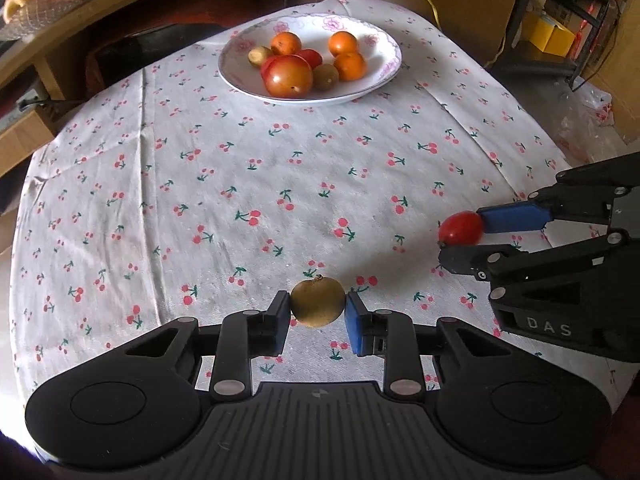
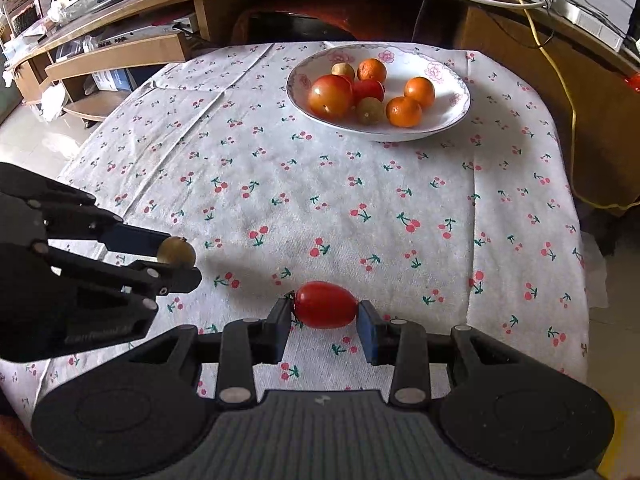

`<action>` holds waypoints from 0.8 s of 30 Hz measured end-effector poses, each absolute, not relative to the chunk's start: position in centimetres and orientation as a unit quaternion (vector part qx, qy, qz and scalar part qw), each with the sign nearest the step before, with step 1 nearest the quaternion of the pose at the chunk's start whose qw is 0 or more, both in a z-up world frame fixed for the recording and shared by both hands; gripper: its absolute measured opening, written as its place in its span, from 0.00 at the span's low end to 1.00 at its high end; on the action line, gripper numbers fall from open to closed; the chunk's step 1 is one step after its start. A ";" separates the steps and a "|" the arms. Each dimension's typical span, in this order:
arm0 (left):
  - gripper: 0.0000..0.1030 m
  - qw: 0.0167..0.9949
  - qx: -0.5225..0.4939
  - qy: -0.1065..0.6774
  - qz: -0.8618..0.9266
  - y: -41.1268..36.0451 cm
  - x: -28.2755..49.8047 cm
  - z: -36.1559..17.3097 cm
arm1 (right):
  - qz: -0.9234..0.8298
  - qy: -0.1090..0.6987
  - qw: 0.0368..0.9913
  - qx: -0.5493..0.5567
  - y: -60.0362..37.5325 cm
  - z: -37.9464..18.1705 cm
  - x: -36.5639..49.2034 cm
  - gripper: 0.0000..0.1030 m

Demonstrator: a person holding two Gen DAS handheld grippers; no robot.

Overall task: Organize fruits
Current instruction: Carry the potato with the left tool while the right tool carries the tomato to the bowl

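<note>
Left gripper (image 1: 317, 307) clamps brown longan-like fruit (image 1: 317, 301), right gripper (image 2: 325, 305) clamps red cherry tomato (image 2: 326, 305), both above cloth near edge; carry level to plate (image 1: 384, 76) far side, release low into bare gaps so nothing rolls.

Cherry-print tablecloth (image 2: 320, 200) spread over the table. Yellow cable (image 2: 560, 92) trailing down at far right. Wooden shelving (image 2: 120, 52) at far left, holding possibly boxes.

Both grippers, left gripper (image 1: 317, 312) and right gripper (image 2: 325, 314), are black with blue pads (image 1: 354, 322), silver round screws, ribbed grey base.
</note>
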State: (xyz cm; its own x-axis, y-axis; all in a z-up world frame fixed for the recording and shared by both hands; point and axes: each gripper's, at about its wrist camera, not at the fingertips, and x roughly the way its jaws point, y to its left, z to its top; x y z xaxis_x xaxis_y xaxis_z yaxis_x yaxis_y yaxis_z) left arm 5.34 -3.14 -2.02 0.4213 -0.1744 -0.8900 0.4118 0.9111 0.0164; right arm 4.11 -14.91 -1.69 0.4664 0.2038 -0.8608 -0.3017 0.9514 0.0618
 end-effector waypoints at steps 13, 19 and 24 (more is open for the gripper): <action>0.36 0.850 0.118 0.480 -0.183 -4.2 5.5 -0.9 | 0.139 0.480 0.865 -0.044 -14.9 -0.5 4.1 0.34; 0.36 0.857 0.118 0.468 -0.182 -4.5 6.1 0.0 | 0.135 0.472 0.871 -0.037 -15.1 0.2 4.4 0.34; 0.36 0.864 0.119 0.456 -0.178 -4.6 6.5 0.8 | 0.131 0.462 0.876 -0.034 -15.3 0.9 4.8 0.34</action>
